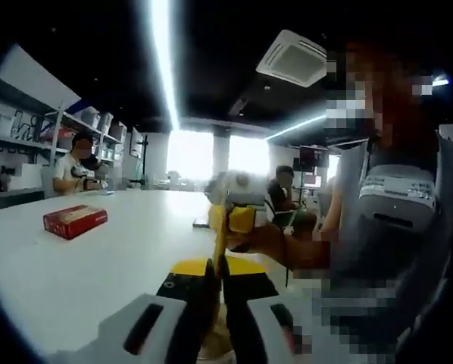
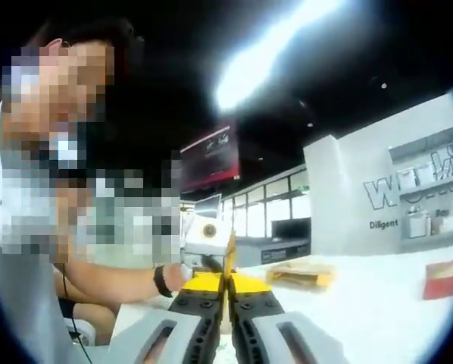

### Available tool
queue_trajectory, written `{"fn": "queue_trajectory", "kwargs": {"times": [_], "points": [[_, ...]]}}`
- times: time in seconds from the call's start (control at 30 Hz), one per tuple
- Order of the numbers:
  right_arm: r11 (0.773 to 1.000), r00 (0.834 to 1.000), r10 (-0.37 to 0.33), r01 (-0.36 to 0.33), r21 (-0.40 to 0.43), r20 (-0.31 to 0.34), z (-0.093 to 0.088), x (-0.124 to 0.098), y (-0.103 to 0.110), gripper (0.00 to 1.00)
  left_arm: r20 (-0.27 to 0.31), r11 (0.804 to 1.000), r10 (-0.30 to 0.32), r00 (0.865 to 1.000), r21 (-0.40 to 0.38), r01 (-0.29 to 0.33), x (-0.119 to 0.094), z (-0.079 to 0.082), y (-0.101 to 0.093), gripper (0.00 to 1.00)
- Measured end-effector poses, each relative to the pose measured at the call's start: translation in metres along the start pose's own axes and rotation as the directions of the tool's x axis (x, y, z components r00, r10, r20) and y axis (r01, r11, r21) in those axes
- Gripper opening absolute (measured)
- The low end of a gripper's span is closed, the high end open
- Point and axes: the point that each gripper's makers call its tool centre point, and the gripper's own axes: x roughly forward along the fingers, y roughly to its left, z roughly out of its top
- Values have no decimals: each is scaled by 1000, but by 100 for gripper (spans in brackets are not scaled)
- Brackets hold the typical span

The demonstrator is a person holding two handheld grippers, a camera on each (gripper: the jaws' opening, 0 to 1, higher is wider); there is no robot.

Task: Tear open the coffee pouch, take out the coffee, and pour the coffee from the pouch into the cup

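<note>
Left gripper view, far left of frame: a red box (image 1: 75, 221) lies on the white table (image 1: 82, 265), well apart from my work. A seated person sits behind it at upper left, by the shelves.

Centre of that frame: my left gripper (image 1: 217, 299) has its jaws pressed together on the thin yellow coffee pouch (image 1: 220, 243), which stands edge-on and rises from the jaws. At its top, the right gripper (image 1: 238, 220) meets the pouch from the right — yellow pads at the upper edge. No cup that I can make out in this view.

Right gripper view, centre: my right gripper (image 2: 228, 292) is likewise closed on the pouch edge (image 2: 229, 258), with the left gripper (image 2: 207, 243) just beyond it, touching the same strip. Further right on the table (image 2: 363, 303): a flat yellowish packet (image 2: 301, 274), then a red box (image 2: 445, 279) at the frame edge.

Judgement: tear is being set up or begun; I cannot tell whether the seam has opened.

Risks from here:
- Both grips sit near each other on a thin edge — a slip of either would end the pull without a tear.
- A sudden rip could spill coffee onto the table, since the pouch is held high with nothing visible beneath.
- Cup position unknown to me; pouring blind would miss.
</note>
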Motion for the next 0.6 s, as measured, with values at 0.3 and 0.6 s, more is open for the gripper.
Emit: {"fn": "queue_trajectory", "kwargs": {"times": [0.3,0.6], "points": [[998,991,-4,-5,62,133,26,-15,-7,13,20,1000,-8,1000,2,8,-1,1,1,6],[996,989,-9,-3,84,147,27,-14,-7,8,12,1000,-7,1000,-8,7,1,1,3,7]]}}
